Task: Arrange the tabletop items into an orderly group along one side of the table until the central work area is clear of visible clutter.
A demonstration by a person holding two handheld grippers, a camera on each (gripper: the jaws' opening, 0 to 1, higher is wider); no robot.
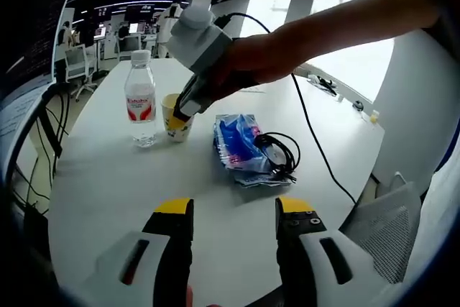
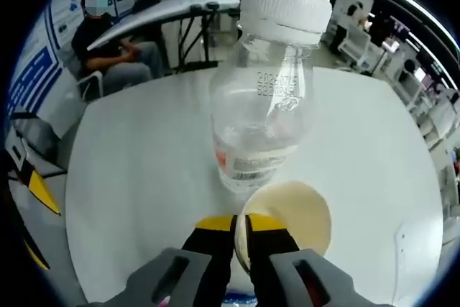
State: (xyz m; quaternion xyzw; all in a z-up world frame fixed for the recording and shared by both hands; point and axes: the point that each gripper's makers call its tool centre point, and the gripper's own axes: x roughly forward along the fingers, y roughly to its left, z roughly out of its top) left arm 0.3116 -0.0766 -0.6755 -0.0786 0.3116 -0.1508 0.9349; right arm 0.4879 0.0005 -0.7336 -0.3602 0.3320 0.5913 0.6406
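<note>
A clear water bottle (image 1: 141,106) with a red label and white cap stands on the white table (image 1: 108,192). Just right of it sits a yellow paper cup (image 1: 175,118). The right gripper (image 1: 183,109), held by a person's hand, reaches in from the right and is shut on the cup's rim. In the right gripper view the right gripper (image 2: 241,236) pinches the cup (image 2: 291,217) wall, with the bottle (image 2: 266,98) right behind it. A blue plastic packet (image 1: 241,145) with a coiled black cable (image 1: 279,152) on it lies mid-table. My left gripper (image 1: 235,210) stands open near the table's near edge.
A black cord (image 1: 309,134) runs from the right gripper across the table to its right edge. Office chairs (image 1: 75,62) and desks stand beyond the far end. A seated person (image 2: 115,41) is behind the table in the right gripper view.
</note>
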